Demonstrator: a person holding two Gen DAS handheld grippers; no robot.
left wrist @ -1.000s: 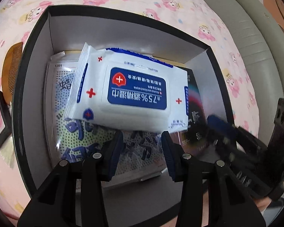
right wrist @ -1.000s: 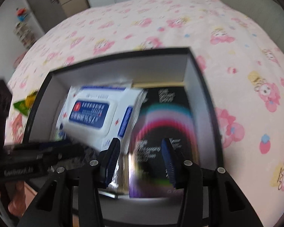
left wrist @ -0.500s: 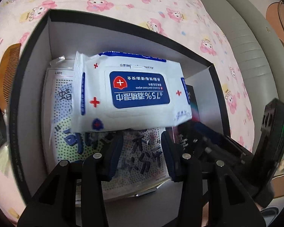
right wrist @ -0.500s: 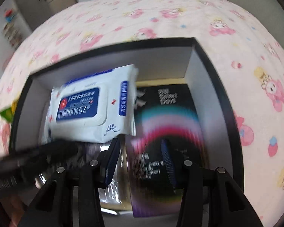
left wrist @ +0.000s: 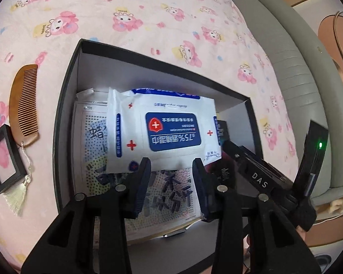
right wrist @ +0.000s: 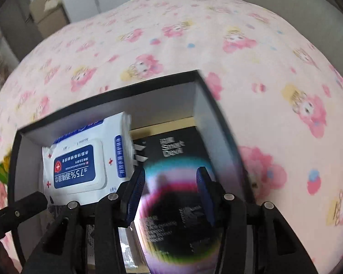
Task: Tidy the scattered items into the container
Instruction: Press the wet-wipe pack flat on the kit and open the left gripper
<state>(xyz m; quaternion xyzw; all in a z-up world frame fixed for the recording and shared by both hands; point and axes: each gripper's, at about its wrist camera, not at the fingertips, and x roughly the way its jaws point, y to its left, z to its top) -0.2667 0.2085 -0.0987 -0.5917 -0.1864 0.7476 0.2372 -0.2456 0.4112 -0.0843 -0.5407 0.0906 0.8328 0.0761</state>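
On a bed spread with a pink cartoon-print sheet [left wrist: 162, 16], your two grippers hang over an open black storage box [left wrist: 67, 105]. Farthest left in the left wrist view, outside the box, a small black picture frame [left wrist: 2, 159] lies on the sheet, and just beside it a brown wooden comb [left wrist: 25, 100] with a pale tassel [left wrist: 18, 196] trailing from its end; both are apart from the box wall. Inside the box, a clear-wrapped pack printed with dots and dark characters [left wrist: 91, 134] lies flat on the bottom, and a white pack of alcohol wipes [left wrist: 164, 127] with a blue label rests on top of it, tilted against the back wall. Your left gripper [left wrist: 171, 173] points down just in front of the wipes; its jaws have just been closing and stand partly spread, with nothing between the pads. To the right in the box lies a black screen-protector package [right wrist: 178, 159] with a rainbow ring, blurred in the right wrist view. Your right gripper [right wrist: 170, 189] hovers above that package, jaws partly spread and pinching nothing. At the far right, a grey padded bed edge [left wrist: 297, 75] borders the sheet.
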